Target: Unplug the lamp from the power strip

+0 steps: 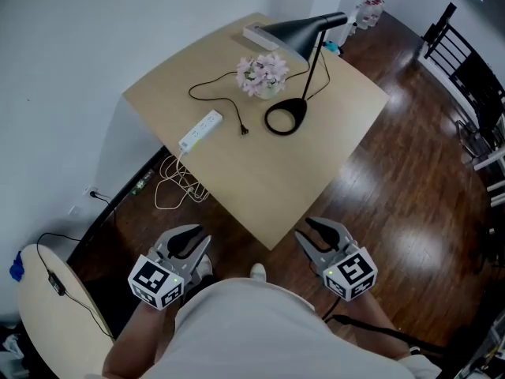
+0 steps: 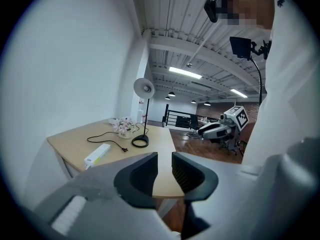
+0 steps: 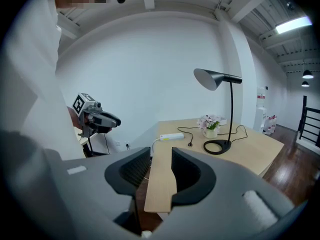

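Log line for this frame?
plug: off strip, on table | lamp: upright | left gripper: open, empty | right gripper: open, empty

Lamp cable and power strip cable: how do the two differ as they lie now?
Colour: the lamp cable is black, the power strip cable white.
Place: the lamp cable lies on the table top, while the power strip cable drops off the table edge and loops on the floor.
End: the lamp cable ends in a plug lying free beside the power strip, while the power strip cable joins that strip's end.
Both lie slack.
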